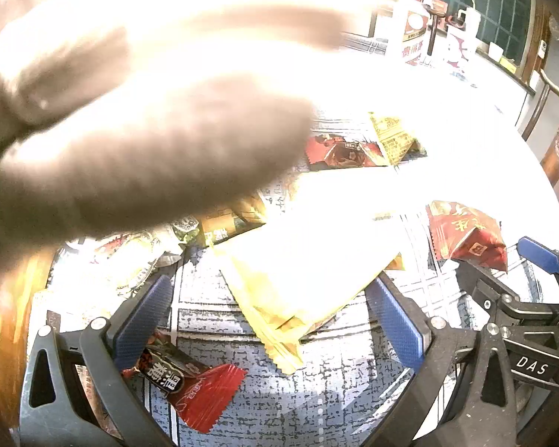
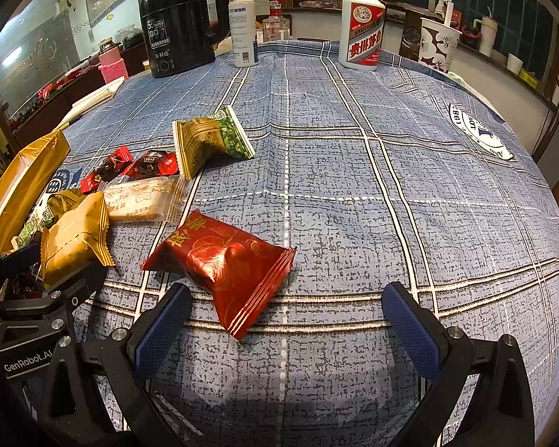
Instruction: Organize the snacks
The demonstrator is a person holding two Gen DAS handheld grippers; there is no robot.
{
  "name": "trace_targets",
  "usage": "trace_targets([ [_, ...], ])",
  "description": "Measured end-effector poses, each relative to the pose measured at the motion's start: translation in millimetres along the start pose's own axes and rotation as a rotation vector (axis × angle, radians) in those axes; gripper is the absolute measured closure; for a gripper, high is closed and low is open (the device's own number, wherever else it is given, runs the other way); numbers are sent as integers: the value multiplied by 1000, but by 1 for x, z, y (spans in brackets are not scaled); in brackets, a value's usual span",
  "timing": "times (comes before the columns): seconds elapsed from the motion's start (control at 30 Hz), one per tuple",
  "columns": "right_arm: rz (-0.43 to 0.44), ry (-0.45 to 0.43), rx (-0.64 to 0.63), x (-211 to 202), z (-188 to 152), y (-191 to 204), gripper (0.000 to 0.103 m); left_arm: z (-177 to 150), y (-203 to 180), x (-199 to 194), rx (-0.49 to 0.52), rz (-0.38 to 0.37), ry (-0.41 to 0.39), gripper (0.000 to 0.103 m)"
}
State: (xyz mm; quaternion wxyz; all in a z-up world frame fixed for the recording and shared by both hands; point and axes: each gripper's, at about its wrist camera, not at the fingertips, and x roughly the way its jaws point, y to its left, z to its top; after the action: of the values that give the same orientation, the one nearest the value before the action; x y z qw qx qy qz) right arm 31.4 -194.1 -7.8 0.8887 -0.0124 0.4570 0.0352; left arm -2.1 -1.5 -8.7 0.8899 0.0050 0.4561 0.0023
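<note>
Open blue checked worktop (image 2: 354,186) across the centre and right, clear up to the white bottle (image 2: 361,26), paper cup (image 2: 438,43) and black kettle (image 2: 180,18) ranged along the far edge. Crowded on the left by loose snack packets, with a red packet (image 2: 225,264) lying just ahead of the right gripper (image 2: 287,320). Left wrist view largely blocked by a blurred sleeve (image 1: 138,149), a yellow packet (image 1: 298,279) between the wide-spread fingers of the left gripper (image 1: 272,316).

Surface (image 2: 354,186): woven cloth, matt, checked blue. Red snack pack (image 2: 227,264): glossy foil w/ crimped ends. Gold pack (image 2: 74,238): shiny film. Right tool (image 2: 287,320) pads: textured blue rubber, black matt plastic frame. Kettle (image 2: 179,18): glossy black plastic.
</note>
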Motion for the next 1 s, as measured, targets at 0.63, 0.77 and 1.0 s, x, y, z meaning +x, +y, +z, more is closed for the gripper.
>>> trace_targets([
  [0.63,1,0,0,-1,0,0,0,0,-1,1,-7,5,0,0],
  [0.77,0,0,0,0,0,0,0,3,3,-3,-13,9,0,0],
  [1.0,2,3,-2,0,1,0,0,6,1,-9,18,-11,84,0],
])
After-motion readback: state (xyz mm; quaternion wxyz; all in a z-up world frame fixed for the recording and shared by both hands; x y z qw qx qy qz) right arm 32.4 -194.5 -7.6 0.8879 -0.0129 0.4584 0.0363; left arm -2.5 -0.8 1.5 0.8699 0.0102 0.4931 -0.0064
